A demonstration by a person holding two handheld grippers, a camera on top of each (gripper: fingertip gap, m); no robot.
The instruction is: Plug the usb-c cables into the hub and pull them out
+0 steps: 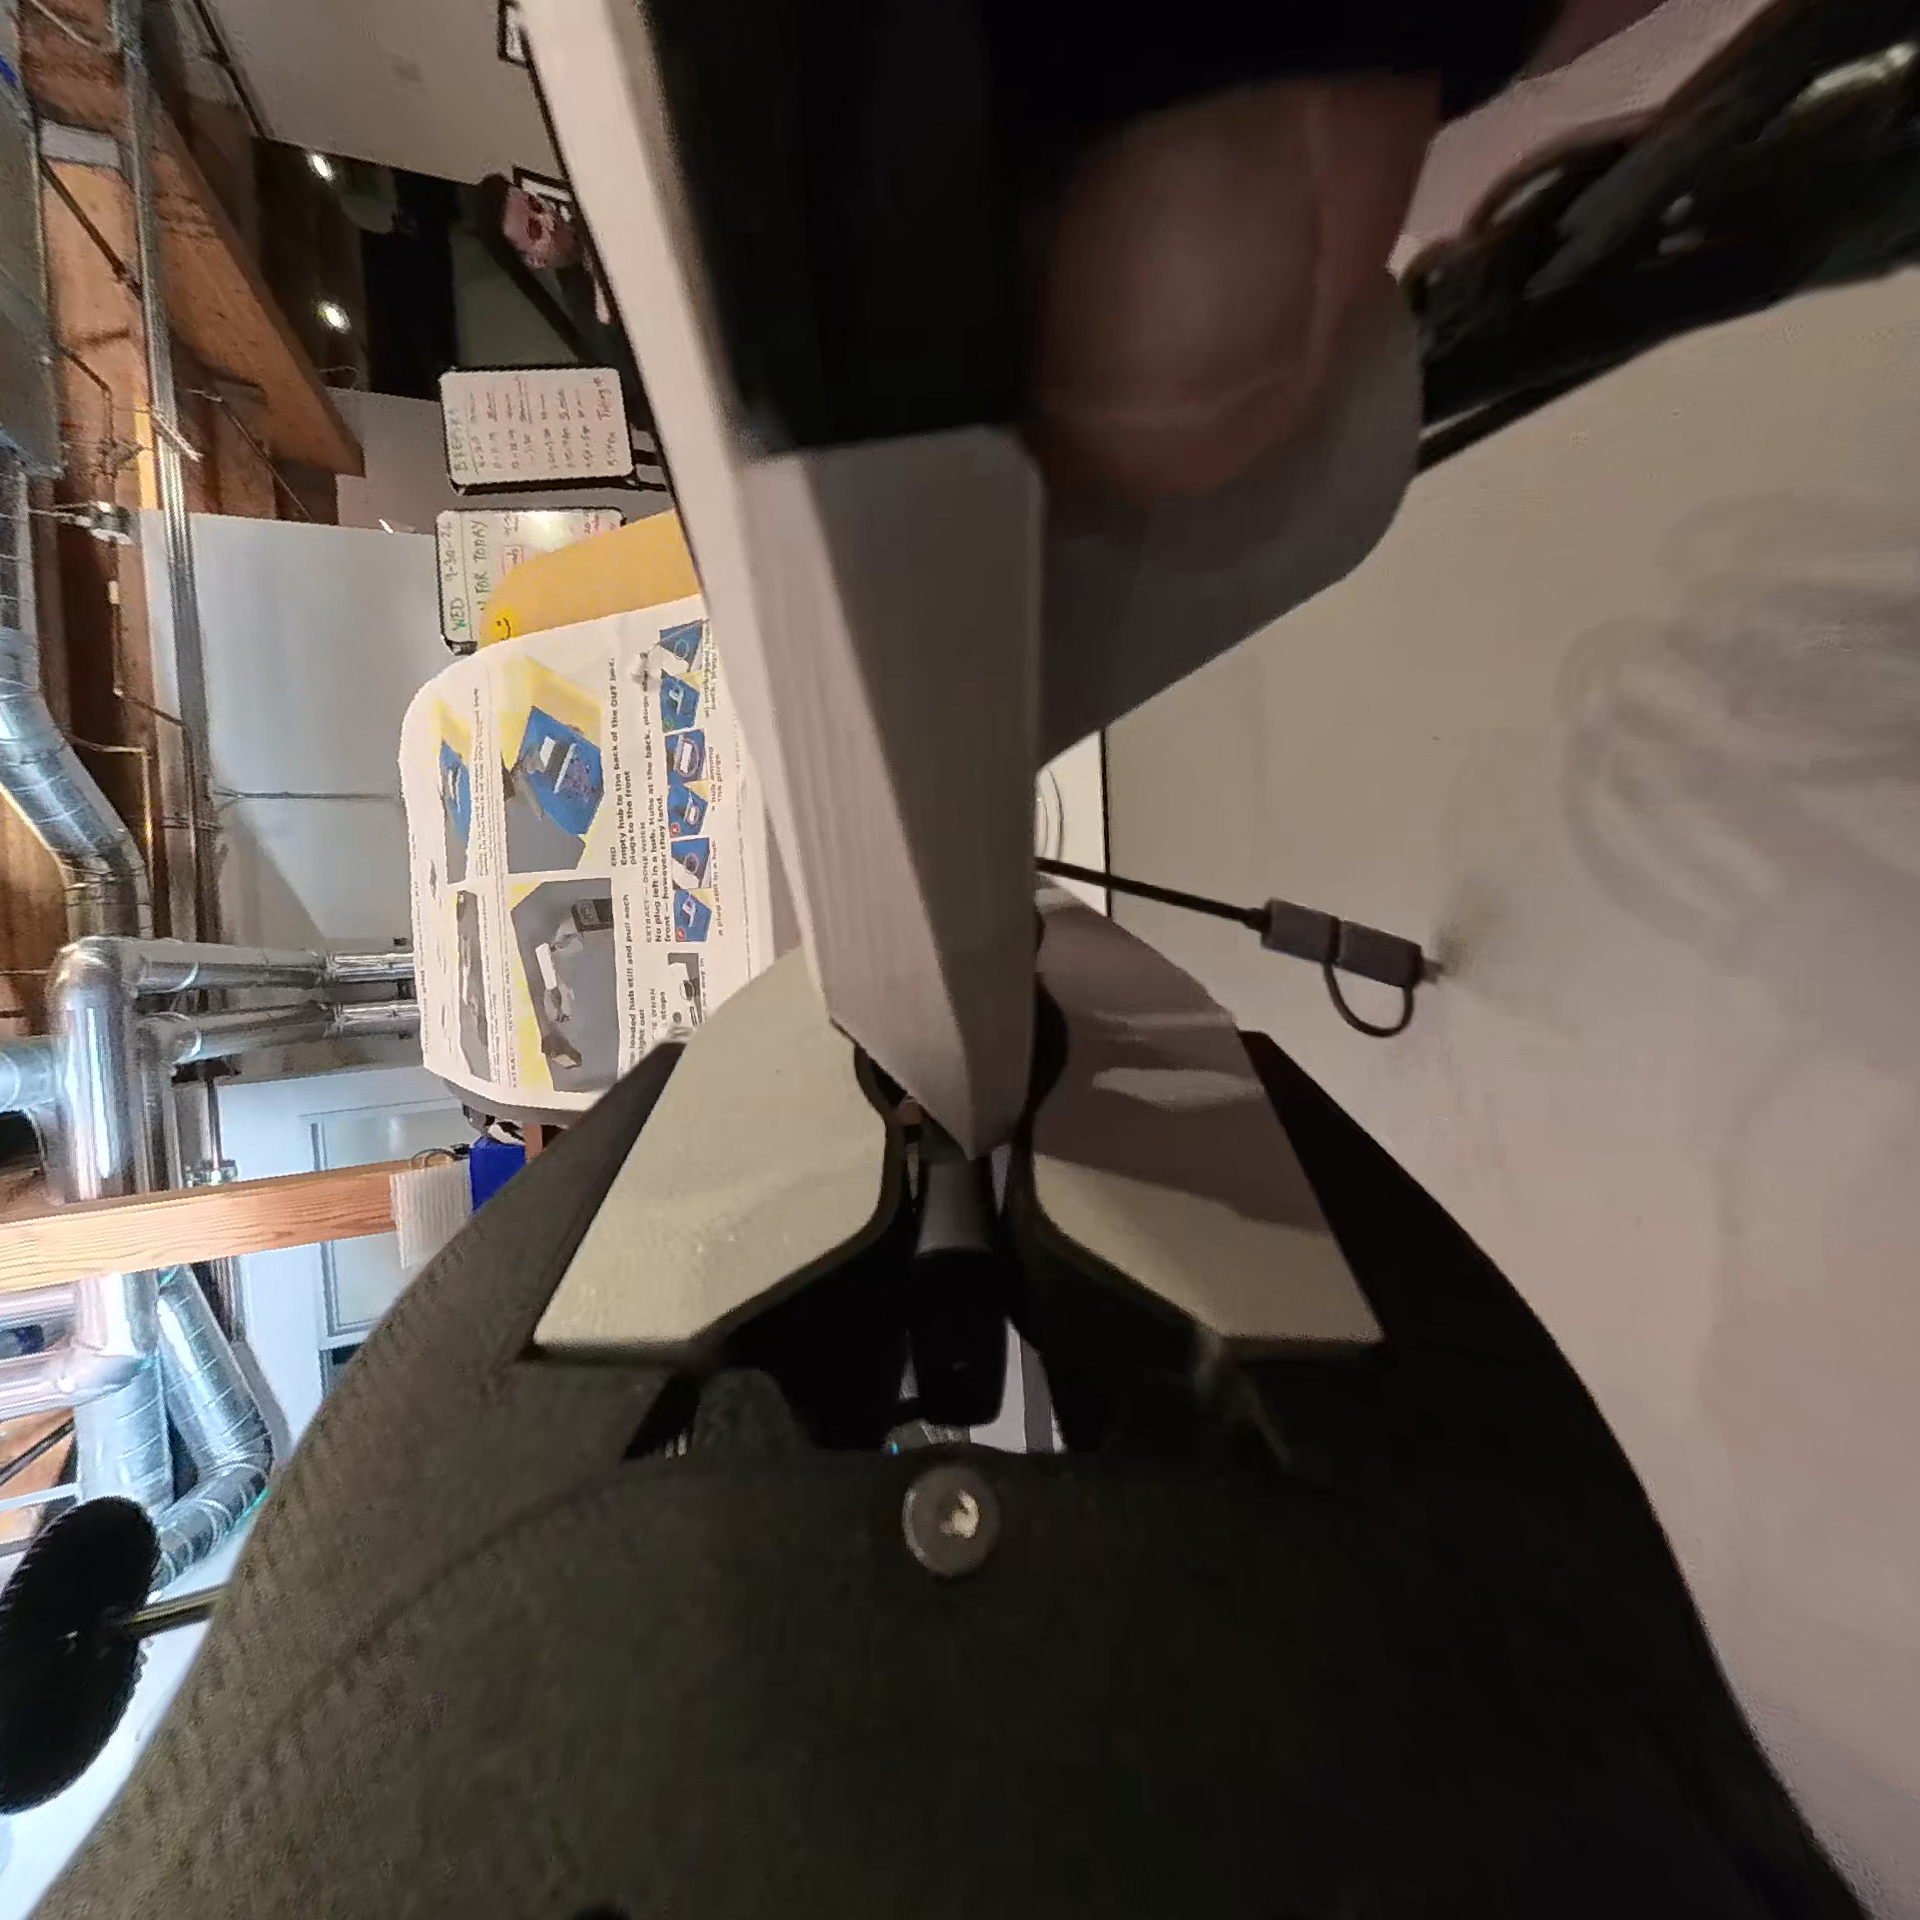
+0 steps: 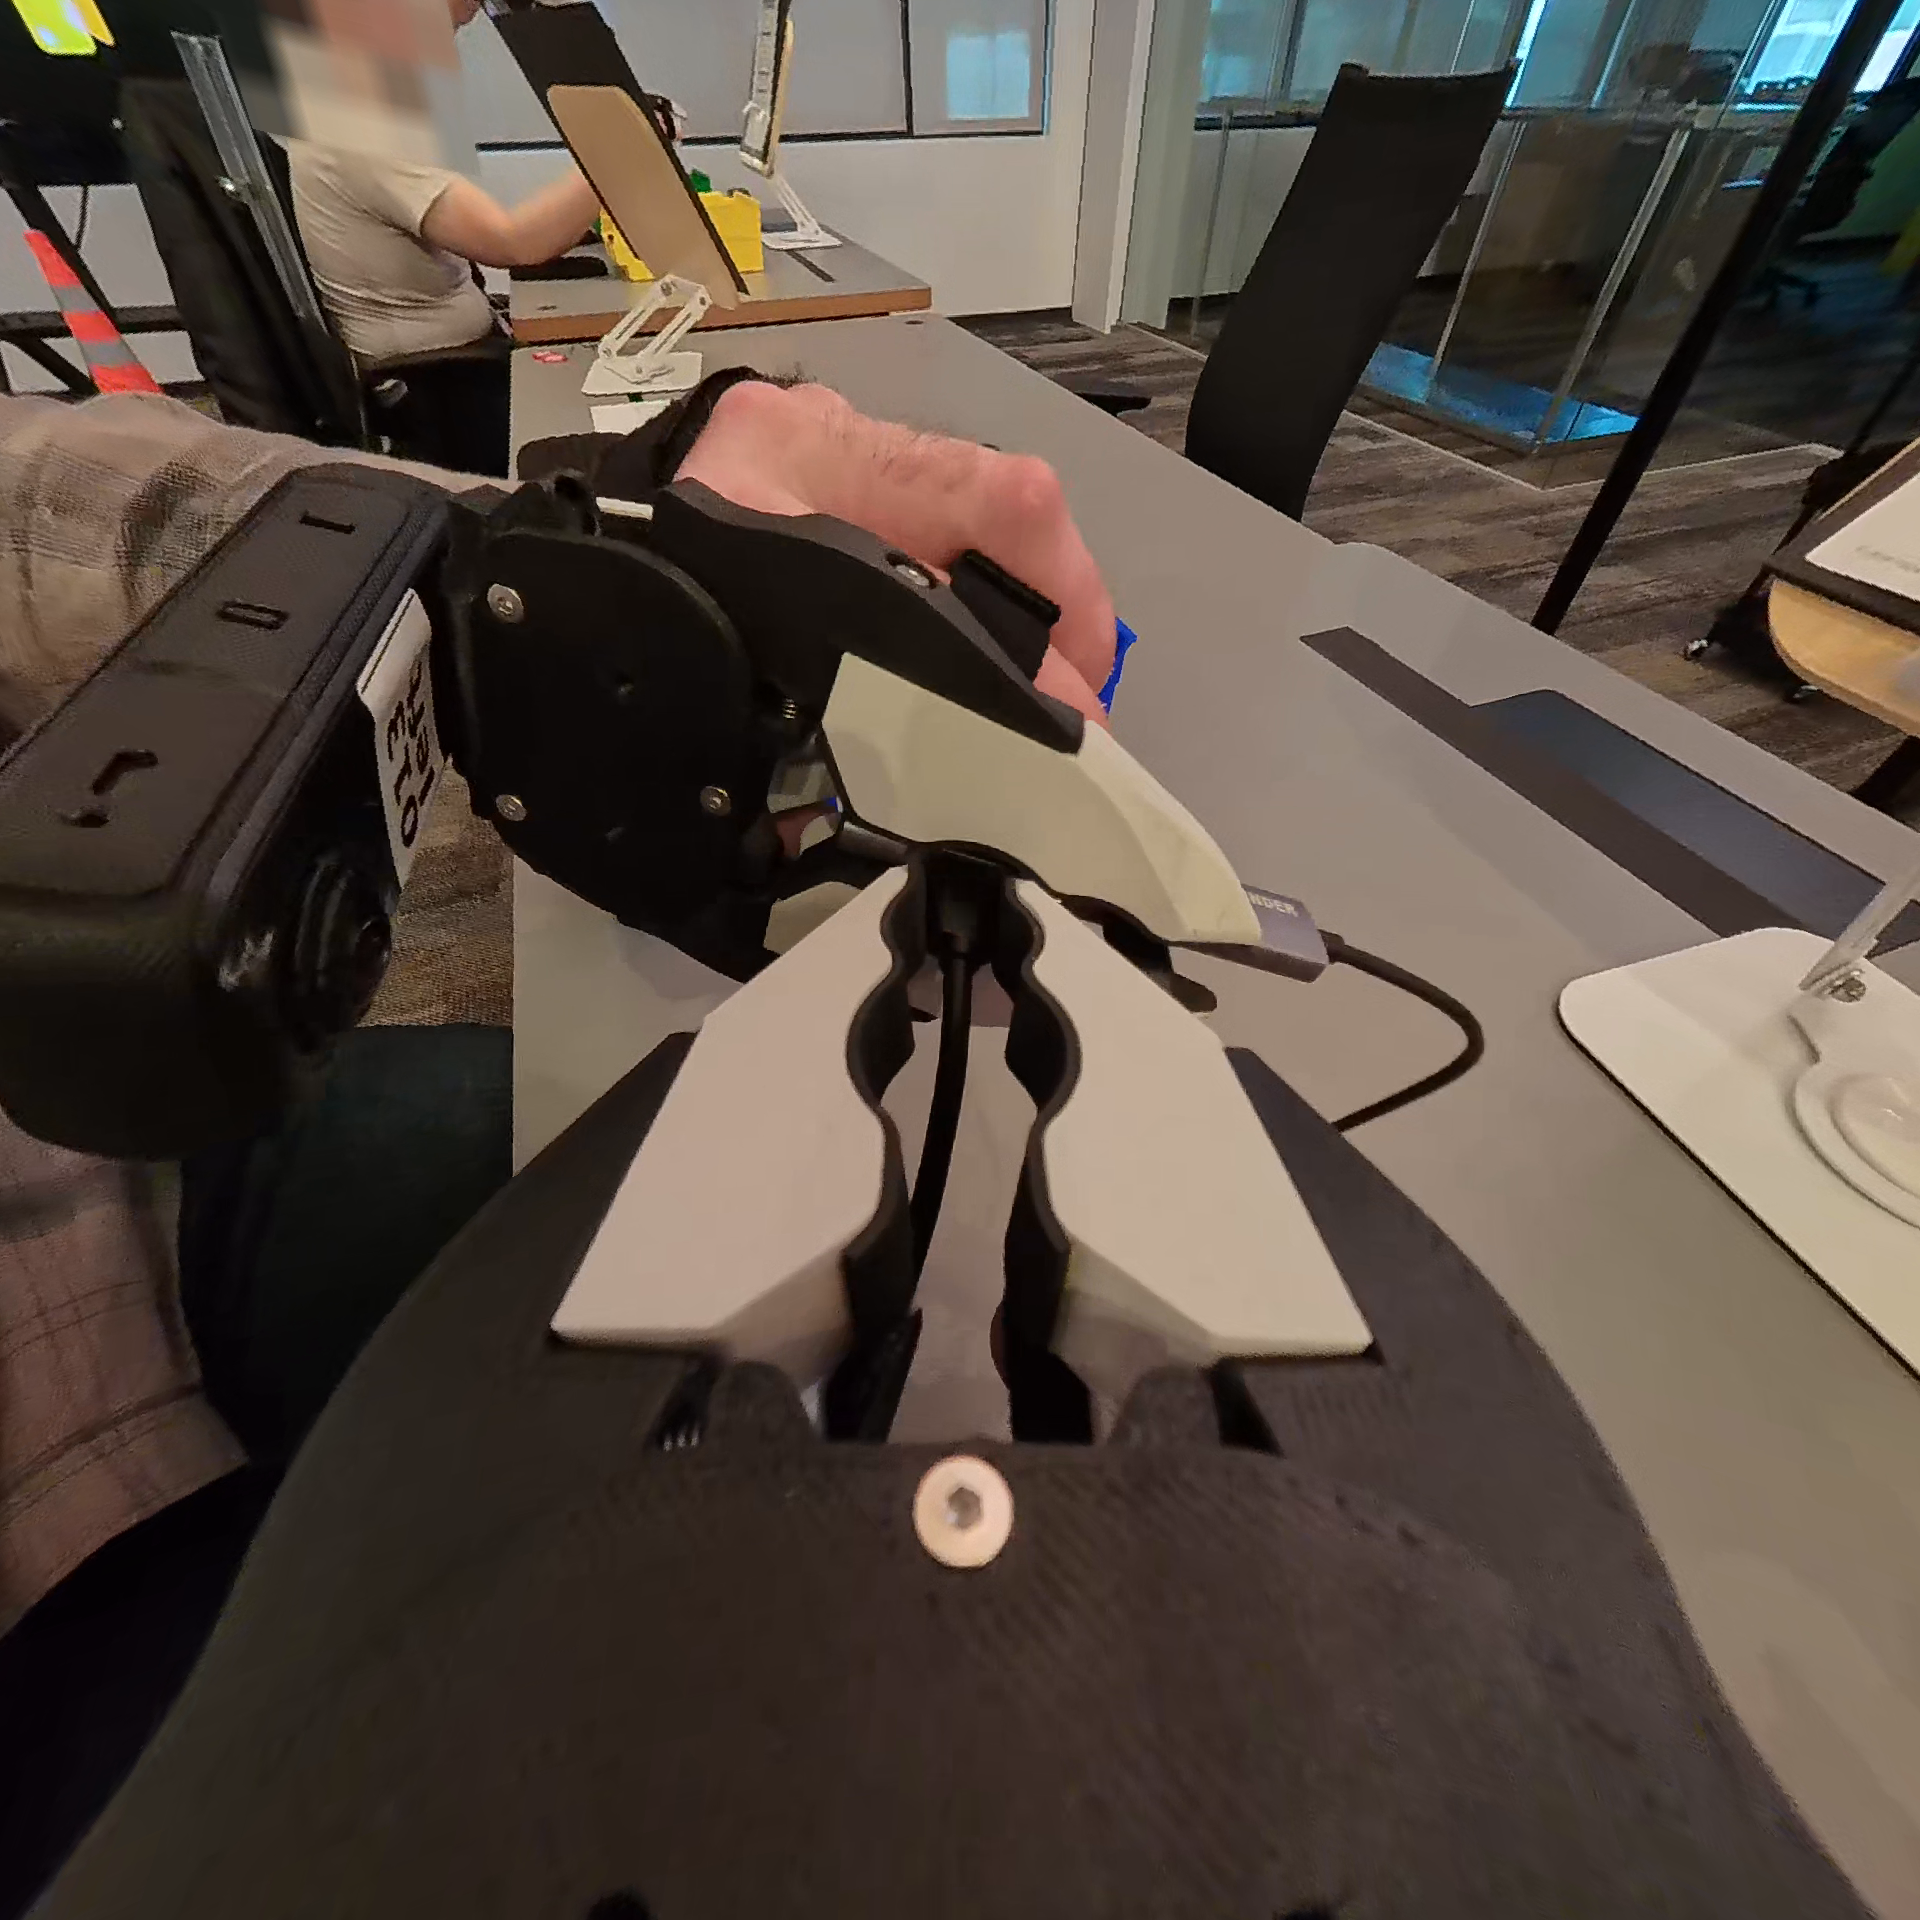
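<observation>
My left gripper (image 1: 951, 1122) is shut on the grey hub (image 2: 1286, 928). In the right wrist view only the hub's end shows past the left gripper's white finger (image 2: 1039, 816), and the hub's own lead (image 2: 1449, 1039) curls off to the right. In the left wrist view a dark piece (image 1: 951, 1257) sits clamped between my left fingers. My right gripper (image 2: 956, 888) is shut on a black usb-c cable (image 2: 940, 1091), with the plug end at its tips right against the hub under the left finger. The right gripper's white finger (image 1: 883, 779) reaches down to the left fingertips.
A loose black cable with a small adapter (image 1: 1340, 940) lies on the table (image 2: 1351, 748). A white stand base (image 2: 1704, 1049) sits at the right. A printed instruction sheet (image 1: 582, 852) stands behind. A person (image 2: 395, 249) sits at another desk; a black chair (image 2: 1340, 270) stands beyond.
</observation>
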